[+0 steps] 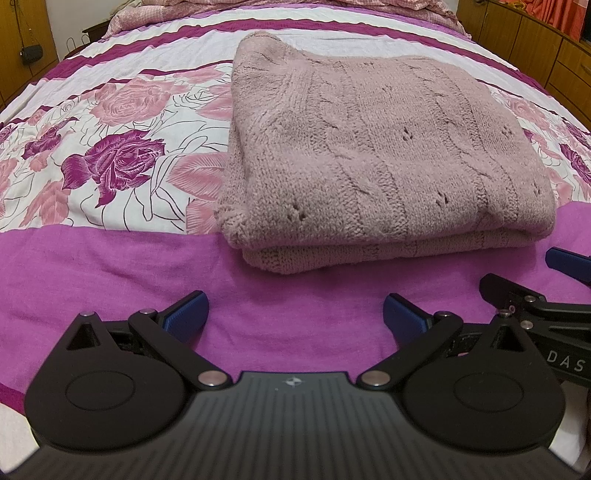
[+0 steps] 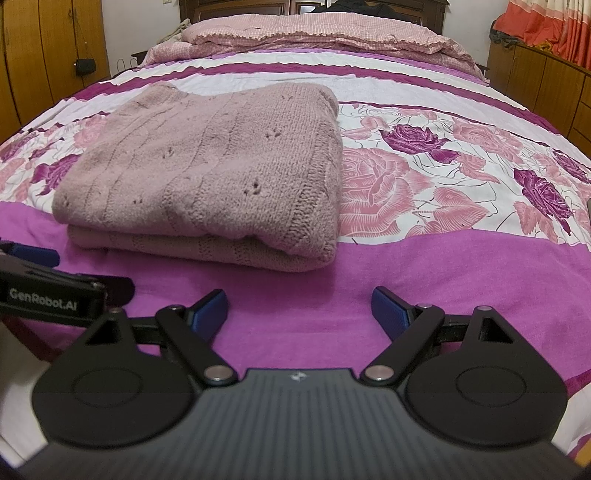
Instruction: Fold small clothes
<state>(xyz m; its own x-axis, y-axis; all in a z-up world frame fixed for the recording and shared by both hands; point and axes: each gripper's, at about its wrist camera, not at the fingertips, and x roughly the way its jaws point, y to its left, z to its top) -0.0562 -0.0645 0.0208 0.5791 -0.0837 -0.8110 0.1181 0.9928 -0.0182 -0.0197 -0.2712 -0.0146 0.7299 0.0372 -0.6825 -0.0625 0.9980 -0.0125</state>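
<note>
A dusty-pink knitted sweater [image 1: 373, 147] lies folded into a thick rectangle on the bed, ahead and right in the left wrist view; it also shows ahead and left in the right wrist view [image 2: 207, 170]. My left gripper [image 1: 295, 317] is open and empty, a short way back from the sweater's near edge, over the magenta band. My right gripper [image 2: 299, 314] is open and empty, also back from the sweater. Each gripper's blue-padded fingers show at the edge of the other's view.
The bed carries a floral sheet [image 1: 110, 155] with magenta bands [image 2: 480, 266]. A pink quilt and pillows [image 2: 314, 33] lie at the head. Wooden cabinets [image 2: 44, 55] stand left and more wooden furniture [image 2: 546, 85] right.
</note>
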